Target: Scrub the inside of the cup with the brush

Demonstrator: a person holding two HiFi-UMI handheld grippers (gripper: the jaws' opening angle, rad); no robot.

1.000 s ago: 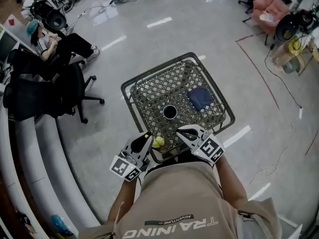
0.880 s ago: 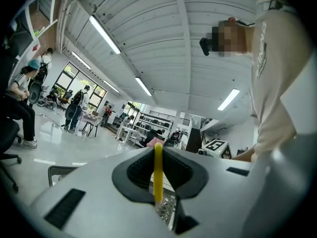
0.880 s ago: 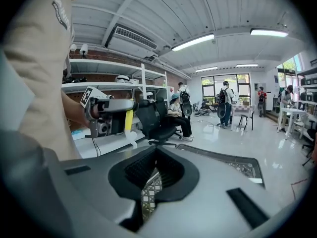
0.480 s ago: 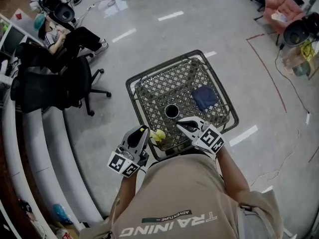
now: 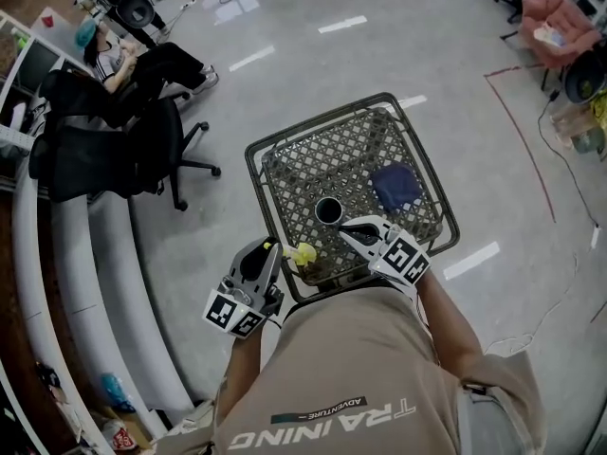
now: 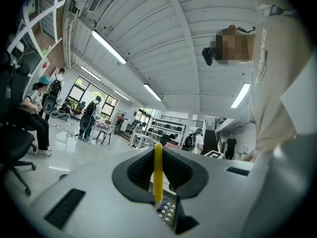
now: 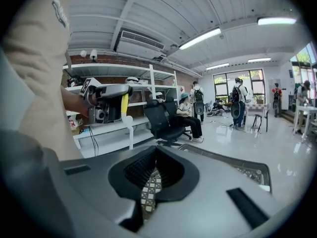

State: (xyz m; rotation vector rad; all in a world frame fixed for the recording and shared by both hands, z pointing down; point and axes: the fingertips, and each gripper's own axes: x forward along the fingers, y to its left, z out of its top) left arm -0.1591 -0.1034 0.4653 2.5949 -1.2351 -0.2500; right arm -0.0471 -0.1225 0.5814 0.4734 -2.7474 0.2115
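A black cup stands upright on the woven lattice table, near its front. My left gripper hovers at the table's front left corner, shut on the yellow handle of the brush. The brush's yellow-green head sticks out over the table edge, short of the cup. The right gripper view shows that brush hanging from the left gripper. My right gripper is shut and empty, with its tip just right of the cup and close to it. In its own view the right gripper shows nothing between its jaws.
A folded blue cloth lies on the table, right of the cup. A black office chair and a seated person are off to the left, on the glossy floor. White curved shelving runs along the left.
My right gripper has come nearer to the cup's right side. The left gripper still holds the brush in about the same place. The head view has shifted a little.
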